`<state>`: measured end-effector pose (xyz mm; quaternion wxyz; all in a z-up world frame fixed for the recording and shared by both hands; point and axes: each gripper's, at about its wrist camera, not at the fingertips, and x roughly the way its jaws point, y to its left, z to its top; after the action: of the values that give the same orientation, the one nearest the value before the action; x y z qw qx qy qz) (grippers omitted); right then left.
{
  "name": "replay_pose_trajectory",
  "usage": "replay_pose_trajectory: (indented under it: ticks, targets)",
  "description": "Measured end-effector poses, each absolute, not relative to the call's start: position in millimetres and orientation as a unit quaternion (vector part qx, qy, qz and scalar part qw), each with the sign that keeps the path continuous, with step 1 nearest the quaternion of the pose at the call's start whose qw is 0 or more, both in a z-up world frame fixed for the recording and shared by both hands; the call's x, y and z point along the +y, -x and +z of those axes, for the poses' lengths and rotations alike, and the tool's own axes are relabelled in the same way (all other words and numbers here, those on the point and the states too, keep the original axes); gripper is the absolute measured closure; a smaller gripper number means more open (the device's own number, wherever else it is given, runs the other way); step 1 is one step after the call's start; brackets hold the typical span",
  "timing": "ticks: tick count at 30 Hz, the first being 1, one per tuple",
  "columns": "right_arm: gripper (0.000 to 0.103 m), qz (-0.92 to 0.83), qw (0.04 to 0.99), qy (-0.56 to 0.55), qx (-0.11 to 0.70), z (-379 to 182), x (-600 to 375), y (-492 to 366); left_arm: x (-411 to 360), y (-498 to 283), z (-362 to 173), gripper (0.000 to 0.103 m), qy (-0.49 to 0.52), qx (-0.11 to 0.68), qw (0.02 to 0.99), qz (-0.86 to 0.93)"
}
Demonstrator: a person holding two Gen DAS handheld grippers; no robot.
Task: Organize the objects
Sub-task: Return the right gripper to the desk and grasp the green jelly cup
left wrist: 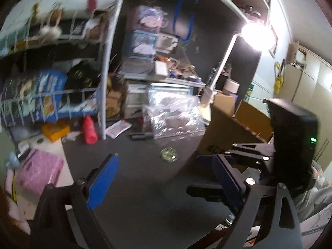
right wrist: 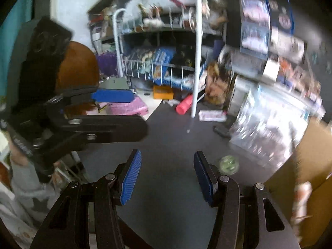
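A small round greenish object (left wrist: 169,154) lies on the dark table top; it also shows in the right wrist view (right wrist: 228,164), just right of my right fingertip. My left gripper (left wrist: 164,178) is open and empty above the table. My right gripper (right wrist: 167,176) is open and empty, held low over the table. The right gripper also appears at the right of the left wrist view (left wrist: 238,166). The left gripper appears at the left of the right wrist view (right wrist: 116,103). Both views are motion-blurred.
A white wire rack (left wrist: 108,62) full of toys and packets stands at the back left. A red bottle (left wrist: 89,129), an orange box (left wrist: 55,131) and a pink packet (left wrist: 39,172) lie near it. A clear plastic bag (left wrist: 174,118), a cardboard box (left wrist: 234,124) and a bright lamp (left wrist: 257,34) are to the right.
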<state>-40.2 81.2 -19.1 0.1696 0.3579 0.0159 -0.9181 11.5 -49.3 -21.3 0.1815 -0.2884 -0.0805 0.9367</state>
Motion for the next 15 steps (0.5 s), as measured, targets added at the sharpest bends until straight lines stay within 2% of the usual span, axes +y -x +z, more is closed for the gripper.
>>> replay_pose_trajectory:
  ticks: [4,7,15]
  targets:
    - [0.035,-0.918,0.111,-0.379,-0.017,-49.8,94.3,64.0,-53.9,-11.2,-39.3,0.012,0.307,-0.084,0.173,0.932]
    - [0.029,-0.922,0.051,-0.384,-0.01,-71.0,105.6,77.9,-57.7,-12.6,-50.9,0.012,0.318,-0.096,0.176,0.927]
    - [0.029,-0.907,-0.021,-0.42,0.028,-105.2,130.5,121.2,-62.5,-9.7,-65.5,0.012,0.333,-0.11,0.173,0.921]
